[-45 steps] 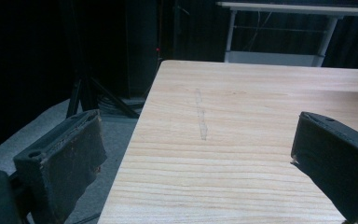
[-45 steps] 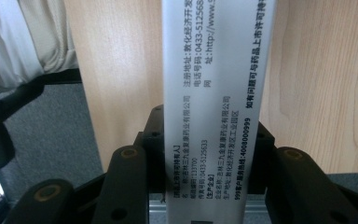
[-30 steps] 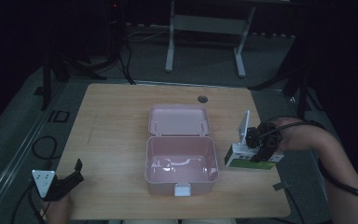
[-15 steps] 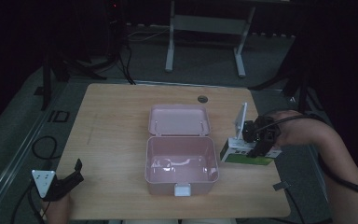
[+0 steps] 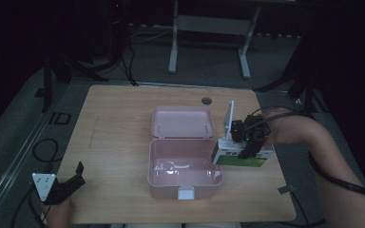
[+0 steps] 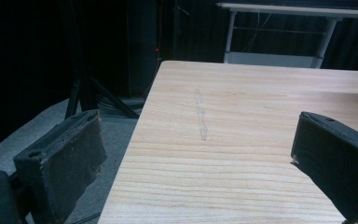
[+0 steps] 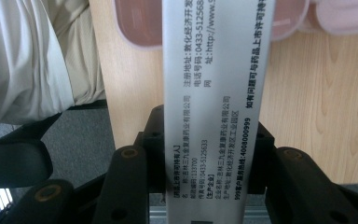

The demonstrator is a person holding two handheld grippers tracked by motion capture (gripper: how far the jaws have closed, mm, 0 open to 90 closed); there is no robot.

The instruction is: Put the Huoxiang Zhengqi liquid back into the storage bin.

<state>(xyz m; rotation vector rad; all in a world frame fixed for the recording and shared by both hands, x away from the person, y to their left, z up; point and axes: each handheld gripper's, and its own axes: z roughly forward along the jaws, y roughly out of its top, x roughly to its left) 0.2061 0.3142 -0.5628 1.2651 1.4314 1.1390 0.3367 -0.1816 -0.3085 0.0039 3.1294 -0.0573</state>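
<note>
An open pink plastic box (image 5: 185,166) sits mid-table with its lid (image 5: 183,121) folded flat behind it; the inside looks empty. My right gripper (image 5: 247,138) is shut on a white and green carton (image 5: 241,156), which is just off the box's right wall. In the right gripper view the carton (image 7: 214,70), white with black print, runs up between the jaws of the right gripper (image 7: 209,154), and the pink box (image 7: 137,21) lies beyond. My left gripper (image 5: 69,185) hovers open at the table's near left corner. Its own view shows the left gripper (image 6: 196,154) over bare wood.
The wooden table (image 5: 119,128) has a round cable hole (image 5: 206,100) at the back and a small scrap of tape (image 5: 285,189) near the front right. Cables and another table's legs (image 5: 209,42) are on the floor beyond. Light clothing (image 7: 28,56) is at the table's edge.
My right gripper has carried the carton a little to the left, closer to the pink box. The left gripper has stayed put.
</note>
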